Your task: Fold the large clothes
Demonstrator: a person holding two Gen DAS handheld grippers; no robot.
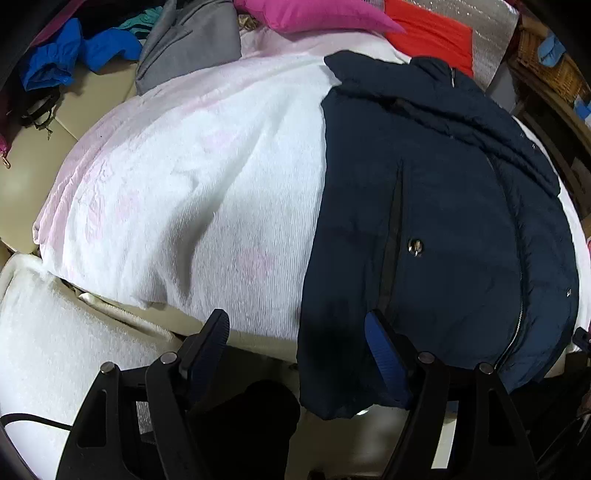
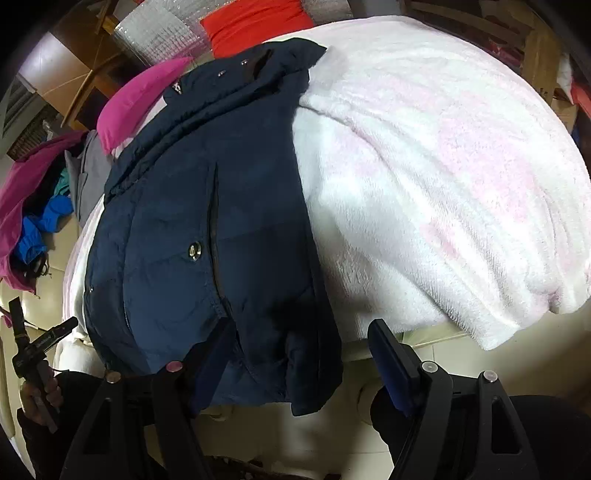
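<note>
The navy jacket (image 1: pixel 436 221) is lying folded lengthwise on the white blanket (image 1: pixel 192 192), its hem hanging over the near edge. The left gripper (image 1: pixel 295 354) and right gripper (image 2: pixel 301 363) are hovering above that hem, both wide open and holding nothing. If only 1 layer gets pinched, the padded fabric is likely to slide apart, or the blanket may get dragged along.

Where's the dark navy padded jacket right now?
The dark navy padded jacket lies flat on the white-and-pink fluffy blanket, right of centre in the left wrist view, its hem hanging over the near edge; a magenta cushion lies beyond it.
</note>
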